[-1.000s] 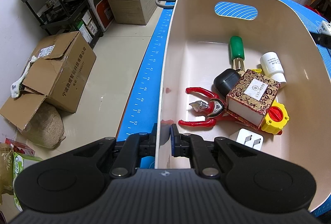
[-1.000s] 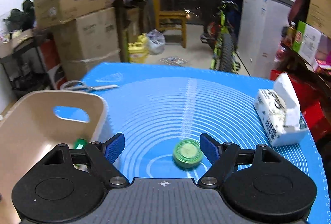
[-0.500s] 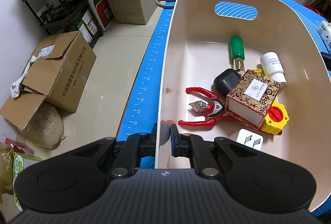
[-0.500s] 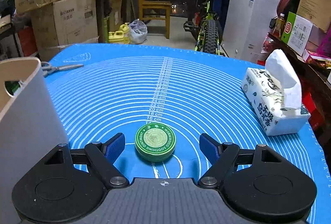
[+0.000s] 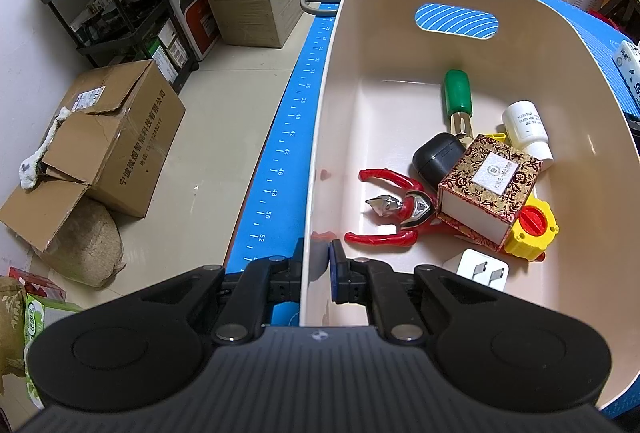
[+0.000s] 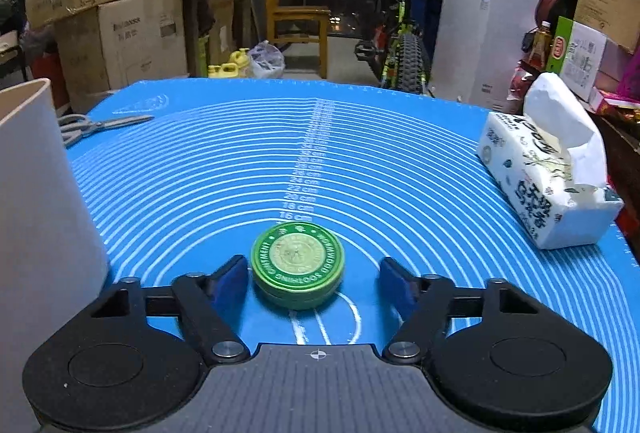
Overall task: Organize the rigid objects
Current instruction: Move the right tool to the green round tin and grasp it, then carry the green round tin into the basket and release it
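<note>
My left gripper [image 5: 316,273] is shut on the near wall of a beige plastic bin [image 5: 320,137], one finger inside and one outside. The bin holds a red toy figure [image 5: 400,209], a patterned box [image 5: 488,189], a green-handled tool [image 5: 458,99], a white bottle [image 5: 524,127], a black case [image 5: 436,161], a yellow and red cap [image 5: 530,231] and a white plug [image 5: 482,269]. My right gripper [image 6: 312,281] is open and low over the blue mat [image 6: 320,161]. A round green ointment tin [image 6: 298,259] lies between its fingers, close to the left one.
The bin wall [image 6: 36,201] stands at the left of the right wrist view. Grey scissors [image 6: 96,125] lie on the mat's far left. A tissue pack [image 6: 548,185] lies at the right edge. Cardboard boxes [image 5: 108,145] and a rack stand on the floor left of the table.
My right gripper has come down and forward, so the green tin now lies between its open fingers. The left gripper and the bin have not moved.
</note>
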